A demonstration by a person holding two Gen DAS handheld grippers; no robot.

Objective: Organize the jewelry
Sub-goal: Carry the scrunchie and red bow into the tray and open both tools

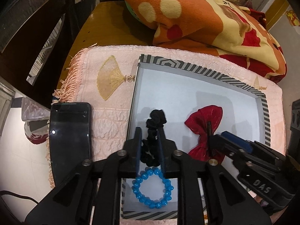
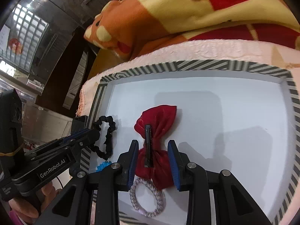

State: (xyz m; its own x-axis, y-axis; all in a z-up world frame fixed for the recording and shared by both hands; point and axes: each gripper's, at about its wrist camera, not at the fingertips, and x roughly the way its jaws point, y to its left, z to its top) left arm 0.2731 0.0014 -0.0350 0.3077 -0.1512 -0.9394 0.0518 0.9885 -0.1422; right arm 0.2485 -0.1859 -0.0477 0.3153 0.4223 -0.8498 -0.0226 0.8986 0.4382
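Left gripper (image 1: 149, 146) jaws slightly apart, straddling black scrunchie (image 1: 153, 131); pads not clearly pressing it. Scrunchie lies on tray (image 1: 234, 80) floor and runs ahead of the tips. Blue bead bracelet (image 1: 152, 187) just behind the tips, under the gripper. Right gripper (image 2: 152, 159) jaws apart, either side of red bow (image 2: 157, 131), clip side up; small gap at each pad. Pale braided hair tie (image 2: 148, 196) just behind, partly under the bow. Phone (image 1: 70, 140) left of left gripper, on pink mat (image 1: 110, 112). Blanket (image 1: 187, 18) beyond the tray.
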